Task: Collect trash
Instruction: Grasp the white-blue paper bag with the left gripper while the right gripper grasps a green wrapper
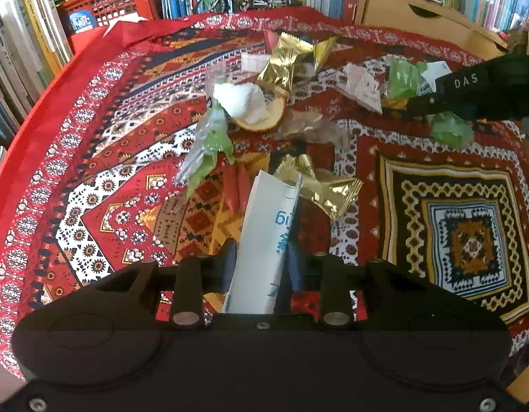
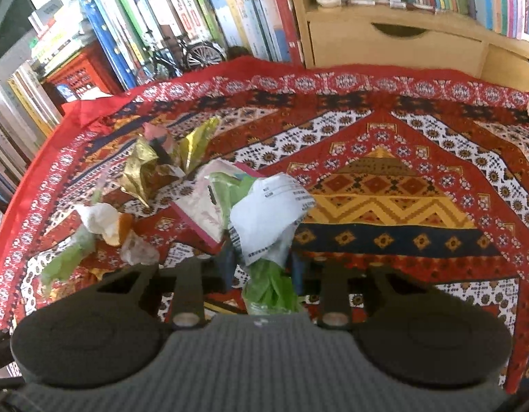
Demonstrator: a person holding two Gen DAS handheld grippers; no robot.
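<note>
1. Above the table [image 1: 453,240], a white packet [image 1: 264,240] is being pinched by the left tool [image 1: 262,257].
2. A green-and-white wrapper [image 2: 268,237] is being pinched by the right tool [image 2: 262,267].
3. Collection is being carried on; a bin, unseen, is being called for next, while a gold wrapper [image 1: 329,189] and tissue [image 1: 242,98] are lying loose.

Bright even light, saturated colours, strong fisheye bending at edges, soft blur, dark corners

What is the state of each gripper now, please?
Left gripper: closed on a white paper packet with blue print.
Right gripper: closed on a green wrapper with crumpled printed paper.
</note>
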